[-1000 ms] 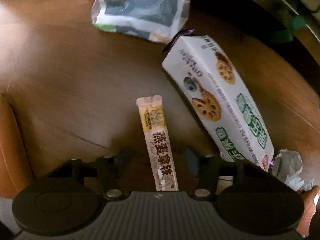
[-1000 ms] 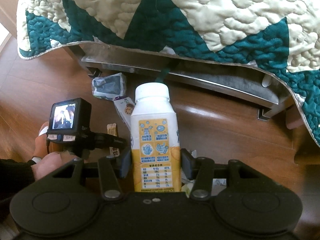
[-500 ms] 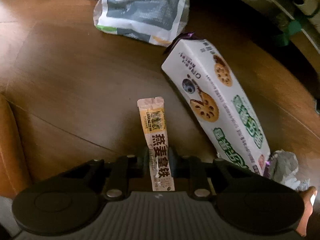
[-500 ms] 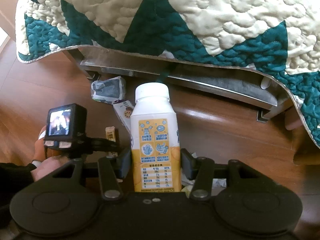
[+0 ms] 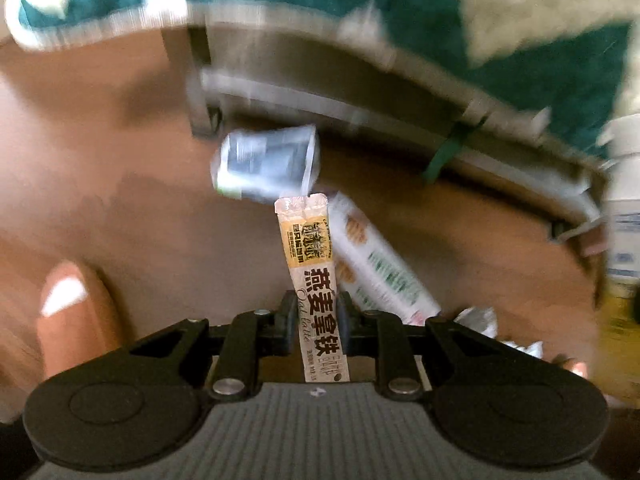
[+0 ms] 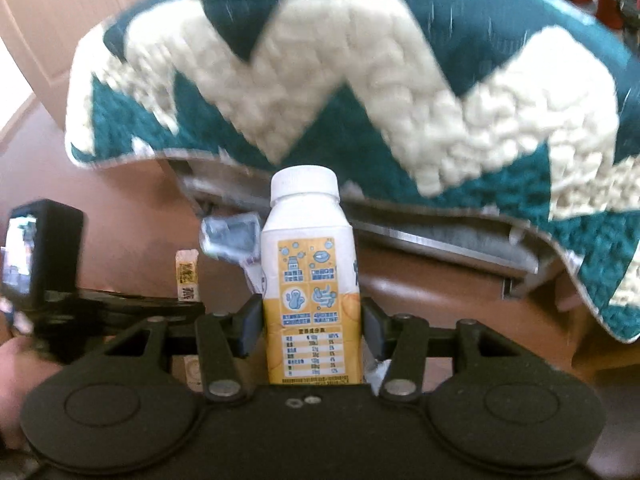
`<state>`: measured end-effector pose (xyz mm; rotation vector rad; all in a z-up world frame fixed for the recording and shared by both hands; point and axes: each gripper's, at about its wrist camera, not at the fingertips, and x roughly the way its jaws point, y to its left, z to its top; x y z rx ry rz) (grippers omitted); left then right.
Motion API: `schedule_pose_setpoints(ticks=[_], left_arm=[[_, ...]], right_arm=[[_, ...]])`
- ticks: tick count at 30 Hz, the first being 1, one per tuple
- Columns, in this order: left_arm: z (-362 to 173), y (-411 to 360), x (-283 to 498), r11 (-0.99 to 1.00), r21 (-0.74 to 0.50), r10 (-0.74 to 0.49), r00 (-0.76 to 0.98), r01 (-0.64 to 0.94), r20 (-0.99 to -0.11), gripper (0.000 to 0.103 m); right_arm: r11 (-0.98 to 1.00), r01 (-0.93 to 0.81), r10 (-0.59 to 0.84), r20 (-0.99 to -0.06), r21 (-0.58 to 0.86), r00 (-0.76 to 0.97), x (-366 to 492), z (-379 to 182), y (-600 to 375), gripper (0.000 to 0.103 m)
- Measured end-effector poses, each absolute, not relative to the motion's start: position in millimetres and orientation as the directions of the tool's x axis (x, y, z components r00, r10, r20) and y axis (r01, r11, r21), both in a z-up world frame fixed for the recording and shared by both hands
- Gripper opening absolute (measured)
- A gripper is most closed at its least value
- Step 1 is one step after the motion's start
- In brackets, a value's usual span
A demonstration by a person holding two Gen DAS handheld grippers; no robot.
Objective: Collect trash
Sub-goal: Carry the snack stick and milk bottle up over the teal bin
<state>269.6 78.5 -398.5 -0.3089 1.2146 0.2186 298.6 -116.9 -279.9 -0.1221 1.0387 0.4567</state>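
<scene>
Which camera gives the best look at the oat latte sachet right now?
The left wrist view. The oat latte sachet stands almost fully visible there, print readable, clamped in the left gripper. The right wrist view shows only its top end, small, poking up behind the left gripper's arm, beside the bottle.

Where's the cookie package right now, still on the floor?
Yes: in the left wrist view the cookie package lies on the wooden floor just right of the latte sachet held in the left gripper, below the grey pouch near the bed frame.
</scene>
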Motion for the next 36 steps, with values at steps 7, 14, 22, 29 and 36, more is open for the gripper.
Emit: schedule_pose_setpoints(ticks=[7,14,22,29,36], left_arm=[[-271.9,80.8,249.5,0.950,-0.126,0.047,0.532,-0.285,-0.846,0.020],[-169.8,69.9,221.7,0.959,-0.179,0.017,0.676,-0.219,-0.736,0.020],[-64.7,54.5,211.5,0.968,-0.223,-0.035,0.815,-0.117,-0.578,0.020],[35.1,53.8,232.8,0.977,-0.206,-0.045,0.901,-0.050,-0.432,0.020],[113.7,46.3,280.6,0.993,-0.119,-0.065,0.941,0.027,-0.332,0.020]], right_arm=[[0.892,-0.433,0.368,-0.770,0.134,0.521,270.3,-207.1,-123.8,0.050],[0.883,-0.463,0.393,-0.666,0.079,0.635,232.7,-115.9,-136.1,0.050],[0.893,-0.445,0.409,-0.521,0.062,0.749,235.5,-10.8,-150.7,0.050],[0.910,-0.413,0.396,-0.369,0.036,0.841,269.1,72.0,-154.6,0.050],[0.921,-0.390,0.378,-0.287,0.020,0.880,320.8,118.0,-136.1,0.050]])
